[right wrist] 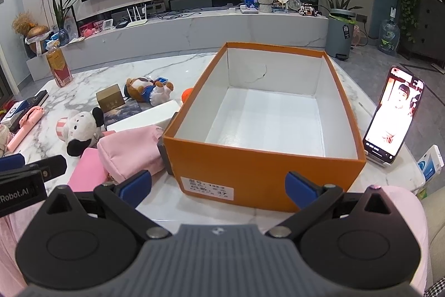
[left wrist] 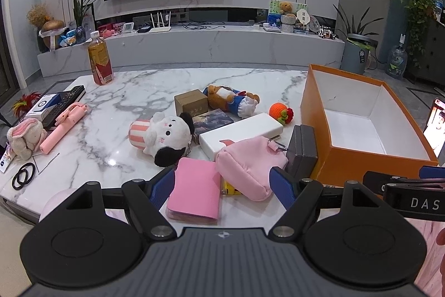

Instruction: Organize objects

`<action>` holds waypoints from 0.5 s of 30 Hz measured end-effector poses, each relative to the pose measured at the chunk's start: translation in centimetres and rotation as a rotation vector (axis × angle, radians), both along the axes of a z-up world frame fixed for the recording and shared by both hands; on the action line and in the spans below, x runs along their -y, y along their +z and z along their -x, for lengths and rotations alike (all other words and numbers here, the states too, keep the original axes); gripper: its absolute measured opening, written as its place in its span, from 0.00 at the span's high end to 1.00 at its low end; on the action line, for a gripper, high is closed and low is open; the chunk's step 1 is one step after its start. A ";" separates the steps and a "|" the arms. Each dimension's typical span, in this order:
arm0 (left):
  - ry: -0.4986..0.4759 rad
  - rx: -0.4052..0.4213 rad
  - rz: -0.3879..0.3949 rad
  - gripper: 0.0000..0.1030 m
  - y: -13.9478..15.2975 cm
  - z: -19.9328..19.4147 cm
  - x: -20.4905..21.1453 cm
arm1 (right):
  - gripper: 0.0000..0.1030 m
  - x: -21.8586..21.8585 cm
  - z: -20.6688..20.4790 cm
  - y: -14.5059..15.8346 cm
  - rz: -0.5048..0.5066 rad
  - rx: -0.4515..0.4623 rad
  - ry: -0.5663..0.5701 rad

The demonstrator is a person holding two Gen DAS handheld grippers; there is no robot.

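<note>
On the marble table (left wrist: pixel 116 91), biggest item is the orange box (right wrist: pixel 267 180), right side, open top, nothing inside as far as I can see. Everything to sort sits left of it, outside the box.

Next down in size: white flat box (left wrist: pixel 244 134) mid-table, with a dark booklet (left wrist: pixel 212 118) partly under it. Black-and-white plush (left wrist: pixel 167 137) lies on its side left of that. Pink pouch (left wrist: pixel 247 166) is near edge, touching a grey case (left wrist: pixel 301 149) that leans against the orange box wall. Pink notebook (left wrist: pixel 194 189) lies flat just left of the pouch, nearest of all. Bear toy (left wrist: pixel 230 100) and small brown carton (left wrist: pixel 192 102) sit further back; orange knitted ball (left wrist: pixel 279 112) is close to the box's far-left corner.

Left gripper (left wrist: pixel 222 187) hovers over the near edge, fingers wide, nothing between them but the notebook and pouch below. Right gripper (right wrist: pixel 219 185) faces the box's near wall, fingers at full spread, holding nothing.

Looks like step zero: no pick started, box unfilled. Likely next: left drops onto the notebook or pouch. The notebook is flat, so probably an edge grab; the pouch is soft and should pinch easily. Then carry right, over the box rim, and release.
</note>
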State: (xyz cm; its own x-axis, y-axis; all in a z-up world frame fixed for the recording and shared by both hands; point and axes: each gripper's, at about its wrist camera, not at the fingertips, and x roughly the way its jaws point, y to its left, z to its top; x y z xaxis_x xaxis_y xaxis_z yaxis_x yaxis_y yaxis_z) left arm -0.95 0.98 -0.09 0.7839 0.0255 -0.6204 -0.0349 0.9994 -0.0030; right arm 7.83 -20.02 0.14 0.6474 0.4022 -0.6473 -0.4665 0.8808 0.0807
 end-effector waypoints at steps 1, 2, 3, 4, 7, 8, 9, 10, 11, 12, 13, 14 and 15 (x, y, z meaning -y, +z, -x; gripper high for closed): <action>0.001 -0.001 -0.001 0.14 0.0 0.0 0.0 | 0.01 0.0 0.0 0.0 0.000 -0.001 0.000; 0.001 -0.002 -0.003 0.14 0.0 0.0 0.0 | 0.01 0.0 0.0 0.0 0.000 -0.003 0.001; 0.001 -0.002 -0.004 0.14 0.0 0.0 0.0 | 0.01 -0.1 0.0 0.0 -0.001 -0.003 0.002; 0.001 -0.002 -0.005 0.14 0.0 0.0 -0.1 | 0.01 -0.1 0.0 0.0 0.000 -0.004 0.003; 0.002 -0.004 -0.005 0.14 0.0 0.0 -0.1 | 0.01 -0.3 0.1 0.0 0.003 -0.001 0.011; 0.002 -0.005 -0.005 0.14 0.0 0.1 -0.1 | 0.01 -0.4 0.1 0.0 0.006 0.000 0.013; 0.002 -0.006 -0.005 0.14 0.0 0.1 -0.2 | 0.01 -0.4 0.2 0.0 0.007 0.002 0.015; 0.003 -0.008 -0.005 0.14 0.0 0.0 -0.2 | 0.01 -0.5 0.2 0.0 0.008 0.003 0.019; 0.004 -0.009 -0.006 0.14 -0.1 0.0 -0.3 | 0.01 -0.6 0.2 0.0 0.011 0.003 0.022; 0.004 -0.011 -0.007 0.14 -0.1 0.0 -0.3 | 0.01 -0.7 0.2 0.0 0.013 0.003 0.026; 0.004 -0.011 -0.007 0.14 -0.1 0.0 -0.4 | 0.01 -0.8 0.3 0.1 0.014 0.004 0.030; 0.005 -0.013 -0.007 0.14 -0.1 -0.1 -0.4 | 0.01 -0.9 0.3 0.1 0.016 0.005 0.033; 0.006 -0.015 -0.008 0.14 -0.1 -0.1 -0.5 | 0.01 -1.0 0.3 0.1 0.018 0.006 0.036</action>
State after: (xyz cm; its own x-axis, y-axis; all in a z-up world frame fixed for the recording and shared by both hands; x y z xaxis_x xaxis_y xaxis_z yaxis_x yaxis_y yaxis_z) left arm -0.84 1.44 -0.23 0.7744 0.0349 -0.6317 -0.0409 0.9991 0.0051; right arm 7.51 -19.03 0.25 0.6369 0.4137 -0.6505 -0.4984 0.8648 0.0620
